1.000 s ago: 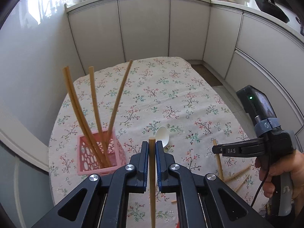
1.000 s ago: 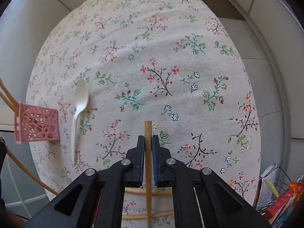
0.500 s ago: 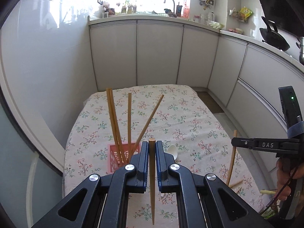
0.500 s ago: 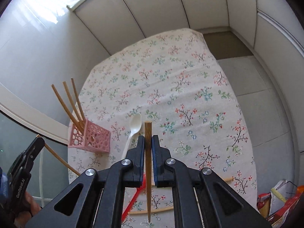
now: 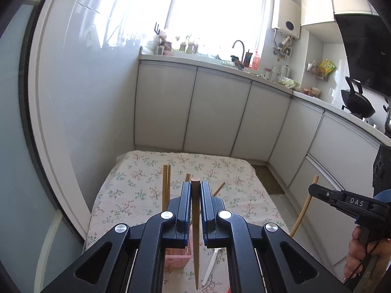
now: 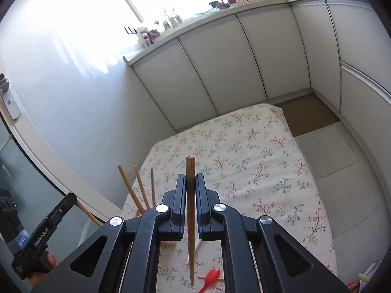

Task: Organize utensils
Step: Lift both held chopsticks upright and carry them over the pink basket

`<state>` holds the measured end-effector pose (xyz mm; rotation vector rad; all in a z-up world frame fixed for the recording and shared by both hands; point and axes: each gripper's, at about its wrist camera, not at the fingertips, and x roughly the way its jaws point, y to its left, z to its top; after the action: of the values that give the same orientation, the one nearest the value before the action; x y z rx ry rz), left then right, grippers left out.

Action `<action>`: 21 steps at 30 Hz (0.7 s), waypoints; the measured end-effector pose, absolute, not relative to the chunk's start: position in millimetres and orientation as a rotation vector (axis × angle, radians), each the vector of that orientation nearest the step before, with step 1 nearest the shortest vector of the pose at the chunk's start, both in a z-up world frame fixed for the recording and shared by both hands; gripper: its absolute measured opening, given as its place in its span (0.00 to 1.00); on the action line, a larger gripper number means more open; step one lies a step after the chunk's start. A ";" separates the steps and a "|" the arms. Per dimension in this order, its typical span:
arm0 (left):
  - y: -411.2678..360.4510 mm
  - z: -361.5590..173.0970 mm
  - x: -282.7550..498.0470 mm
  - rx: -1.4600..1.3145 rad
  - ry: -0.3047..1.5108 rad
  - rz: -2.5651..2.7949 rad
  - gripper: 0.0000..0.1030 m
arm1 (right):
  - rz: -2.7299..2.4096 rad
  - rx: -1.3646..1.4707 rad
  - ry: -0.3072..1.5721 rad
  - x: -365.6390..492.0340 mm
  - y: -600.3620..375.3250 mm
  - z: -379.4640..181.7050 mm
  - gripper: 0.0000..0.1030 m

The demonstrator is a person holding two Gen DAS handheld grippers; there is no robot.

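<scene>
1. Each of the two tongs is clamped on one wooden chopstick. The left tongs [image 5: 195, 195] pinch a chopstick [image 5: 195, 232] near its blunt top, with the thin tip hanging down. The right tongs [image 6: 190, 188] hold another chopstick [image 6: 190, 219] the same way, upright and high above the bench [image 6: 256, 151].
2. The pink holder [image 5: 176, 256] sits near the bench's left edge, mostly hidden behind the left tongs, with several chopsticks [image 5: 166, 185] already standing in it at a lean.
3. Risk: the grip sits high on a long, slim stick, so the tip could swing and strike the holder's rim or the leaning sticks instead of dropping in.
4. Risk: the holder looks light; a sideways push could tip it over toward the left edge.
5. Risk: both tongs heading for the same opening could collide.
6. A white spoon [image 5: 211, 261] lies just beside the holder, and a red spoon [image 6: 210, 277] lies toward the near edge; a dropped stick could land among them.
</scene>
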<state>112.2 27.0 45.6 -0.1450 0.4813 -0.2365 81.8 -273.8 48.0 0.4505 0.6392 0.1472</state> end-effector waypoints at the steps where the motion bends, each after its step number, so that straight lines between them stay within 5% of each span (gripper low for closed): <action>1: 28.7 48.7 111.3 -0.148 0.457 -0.222 0.07 | 0.150 0.451 0.618 81.9 -272.3 51.3 0.07; 9: 32.7 71.9 95.7 -0.114 0.205 -0.076 0.07 | 0.168 0.463 0.449 85.1 -253.7 70.1 0.07; 21: 25.3 31.9 136.9 -0.034 0.274 -0.080 0.07 | 0.244 0.431 0.333 114.7 -196.9 70.7 0.07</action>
<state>136.9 25.3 31.9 -0.0336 0.2743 -0.0804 114.7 -196.9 70.7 0.4314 0.3332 0.2436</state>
